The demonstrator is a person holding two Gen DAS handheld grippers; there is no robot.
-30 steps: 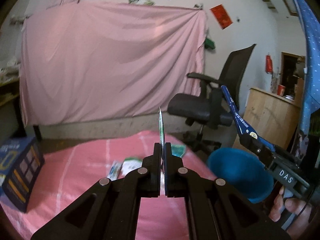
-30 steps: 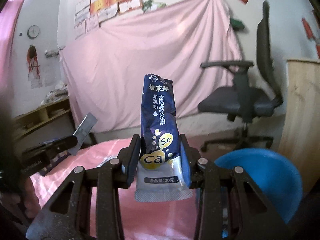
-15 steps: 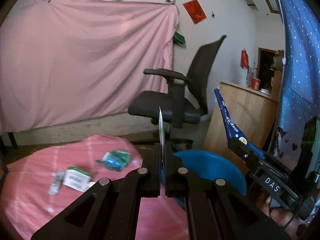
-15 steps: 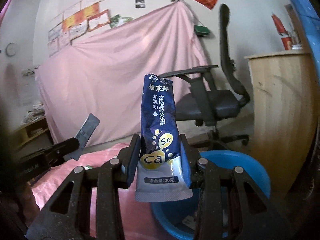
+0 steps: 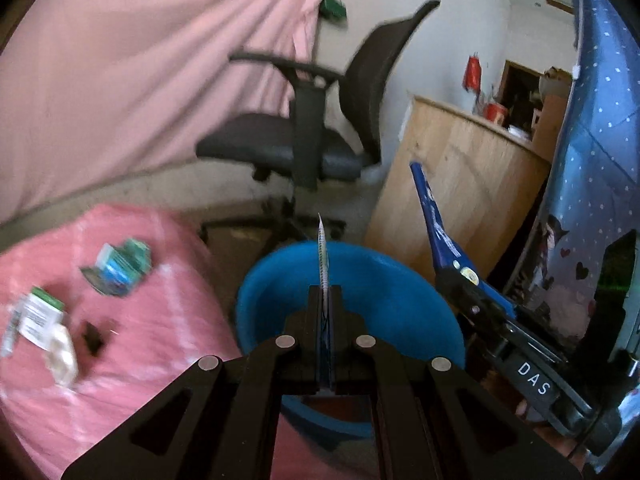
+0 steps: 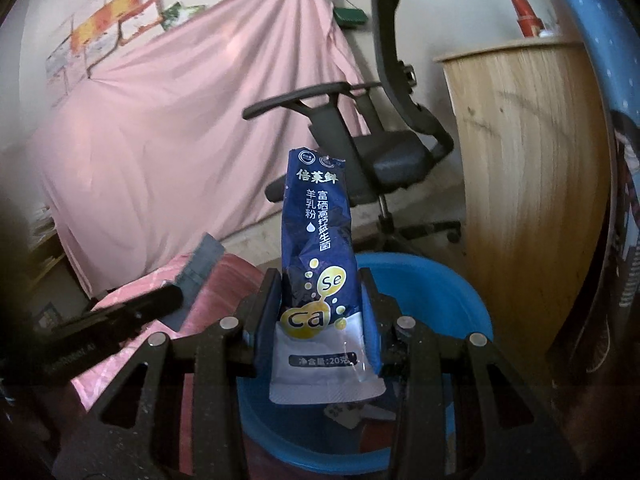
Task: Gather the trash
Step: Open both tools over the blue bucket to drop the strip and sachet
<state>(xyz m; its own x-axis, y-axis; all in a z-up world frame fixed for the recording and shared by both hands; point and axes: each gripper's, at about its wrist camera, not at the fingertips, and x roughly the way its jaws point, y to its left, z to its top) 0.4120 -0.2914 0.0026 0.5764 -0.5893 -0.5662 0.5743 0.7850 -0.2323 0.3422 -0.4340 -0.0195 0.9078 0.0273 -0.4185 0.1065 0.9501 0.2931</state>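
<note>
Left wrist view shows the left gripper [image 5: 325,300] pressed together on a thin flat wrapper [image 5: 322,256] seen edge-on, standing upright out of the jaws and poised over the blue basin [image 5: 400,284], which fills the centre of the frame beyond the fingertips. At about 3 o'clock in that view the right gripper [image 5: 456,280] holds a dark blue sachet [image 5: 434,224] that slants up toward 12 o'clock, near the basin's far right rim. In the right wrist view the right gripper [image 6: 320,300] pinches the same sachet [image 6: 318,248] by its lower half, the printed face toward the camera, and the basin [image 6: 440,292] lies directly behind and below it; a few scraps already lie on the basin floor [image 6: 348,412] around 6 o'clock. The left gripper [image 6: 176,292] shows at 9 o'clock with its grey wrapper [image 6: 202,264] sticking up. As for progress, I judge the job to be partway through: some rubbish is already in the basin, two pieces are in hand and positioned for dropping but not yet released, and several remain on the pink cloth [image 5: 140,360]. Those leftovers sit at about 9 o'clock in the left wrist view: a green and blue packet [image 5: 118,266], a green and white wrapper [image 5: 38,314], a pale crumpled piece [image 5: 62,356] and a small dark scrap [image 5: 94,338]. What seems left is letting go of both held pieces over the basin, then further trips back to the cloth.
</note>
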